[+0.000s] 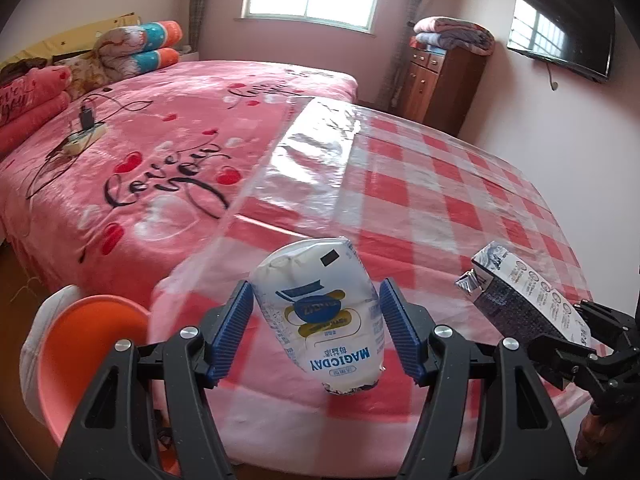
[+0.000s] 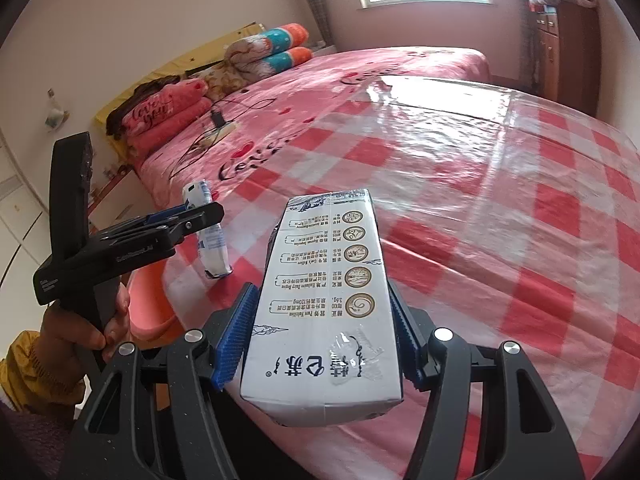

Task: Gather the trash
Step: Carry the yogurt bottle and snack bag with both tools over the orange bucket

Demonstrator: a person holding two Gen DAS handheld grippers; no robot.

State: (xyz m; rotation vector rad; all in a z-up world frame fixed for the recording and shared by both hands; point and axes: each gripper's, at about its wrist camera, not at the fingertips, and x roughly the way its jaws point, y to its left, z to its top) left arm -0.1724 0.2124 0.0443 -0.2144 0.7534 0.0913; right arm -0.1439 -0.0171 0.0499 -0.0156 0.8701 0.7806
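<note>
A white Magicday milk pouch stands between the blue pads of my left gripper, above the red-checked table. The pads sit a little off the pouch's sides, so the grip looks loose or just opened. The pouch also shows in the right wrist view, beside the left gripper. My right gripper is shut on a white milk carton, held lengthwise above the table's near edge. The carton appears at the right of the left wrist view, with the right gripper.
An orange bin with a white liner stands on the floor left of the table, below the left gripper; it also shows in the right wrist view. A pink bed lies beyond. A wooden cabinet stands at the back right.
</note>
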